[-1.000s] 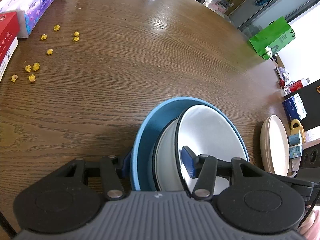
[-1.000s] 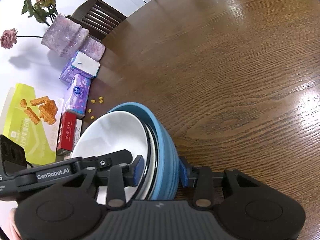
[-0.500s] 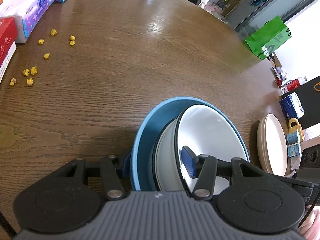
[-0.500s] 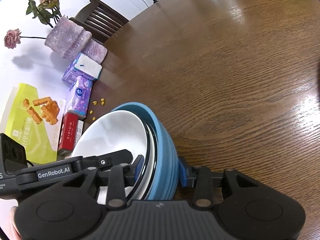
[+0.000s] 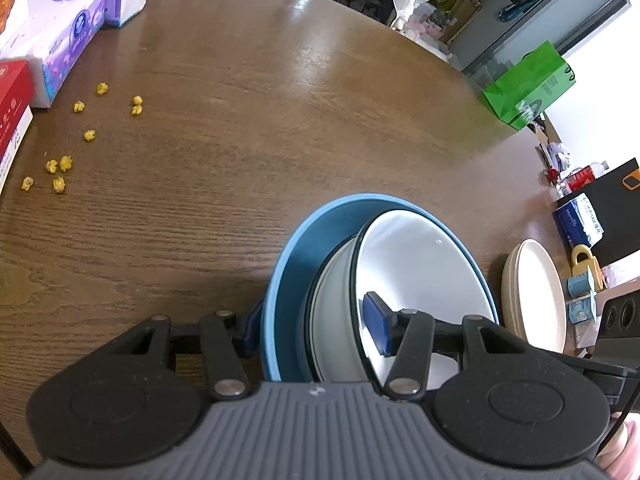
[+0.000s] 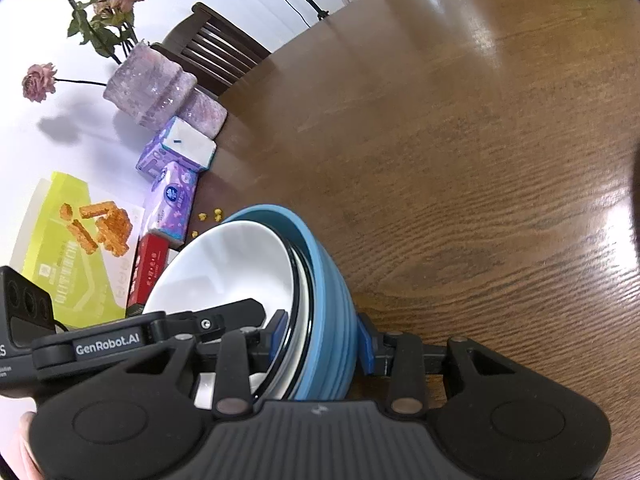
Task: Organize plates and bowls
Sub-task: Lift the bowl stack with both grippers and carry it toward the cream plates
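A stack of bowls hangs between both grippers above the round wooden table (image 5: pixel 280 120): a blue bowl (image 5: pixel 296 264) outside, white bowls (image 5: pixel 416 264) nested inside. My left gripper (image 5: pixel 316 328) is shut on the stack's rim, one finger outside the blue wall, one inside the top white bowl. My right gripper (image 6: pixel 322 340) is shut on the opposite rim of the blue bowl (image 6: pixel 324 280) and white bowls (image 6: pixel 224 264) the same way. A stack of cream plates (image 5: pixel 536 292) lies on the table at the right.
Yellow crumbs (image 5: pixel 60 164) are scattered at the left. Tissue packs (image 5: pixel 60 36) and a red box (image 5: pixel 12 104) line the left edge. A pink vase (image 6: pixel 148 88), a chair (image 6: pixel 216 48) and a yellow-green box (image 6: pixel 68 248) stand beyond. A green bag (image 5: pixel 528 84) is off the table's far right.
Both grippers with the bowl stack have shifted a little across the table; the crumbs, tissue packs and cream plates have slid in view. The grip has not changed.
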Available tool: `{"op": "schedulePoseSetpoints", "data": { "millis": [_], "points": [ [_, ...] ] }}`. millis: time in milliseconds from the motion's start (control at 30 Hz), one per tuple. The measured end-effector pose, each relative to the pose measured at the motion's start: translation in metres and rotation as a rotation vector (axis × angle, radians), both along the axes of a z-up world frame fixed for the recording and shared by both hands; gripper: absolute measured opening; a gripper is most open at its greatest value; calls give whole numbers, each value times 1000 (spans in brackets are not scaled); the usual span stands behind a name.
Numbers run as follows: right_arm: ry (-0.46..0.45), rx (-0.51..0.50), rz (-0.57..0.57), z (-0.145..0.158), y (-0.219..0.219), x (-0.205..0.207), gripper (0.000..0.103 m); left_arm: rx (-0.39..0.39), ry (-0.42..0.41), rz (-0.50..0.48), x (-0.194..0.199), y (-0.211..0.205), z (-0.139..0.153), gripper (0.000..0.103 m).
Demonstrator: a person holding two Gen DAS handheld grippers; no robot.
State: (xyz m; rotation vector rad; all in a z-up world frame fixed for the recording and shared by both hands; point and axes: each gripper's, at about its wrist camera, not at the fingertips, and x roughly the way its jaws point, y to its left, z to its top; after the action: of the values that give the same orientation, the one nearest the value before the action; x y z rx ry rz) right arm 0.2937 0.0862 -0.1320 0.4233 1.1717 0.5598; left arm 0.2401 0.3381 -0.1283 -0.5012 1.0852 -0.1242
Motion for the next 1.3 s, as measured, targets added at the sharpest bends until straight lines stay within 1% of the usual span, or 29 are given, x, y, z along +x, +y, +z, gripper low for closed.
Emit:
{"op": "schedulePoseSetpoints", "data": {
  "millis": [667,900,1300],
  "points": [
    [-32,11,20,21,-38,10,35,8,-28,24,8,-46,24,51],
    [-43,18,22,28,-57,16,35,13,-43,24,13,-66,33,51],
    [-60,23,4,35,-94,24,35,16,-57,8,25,-104,39,51]
  ]
}}
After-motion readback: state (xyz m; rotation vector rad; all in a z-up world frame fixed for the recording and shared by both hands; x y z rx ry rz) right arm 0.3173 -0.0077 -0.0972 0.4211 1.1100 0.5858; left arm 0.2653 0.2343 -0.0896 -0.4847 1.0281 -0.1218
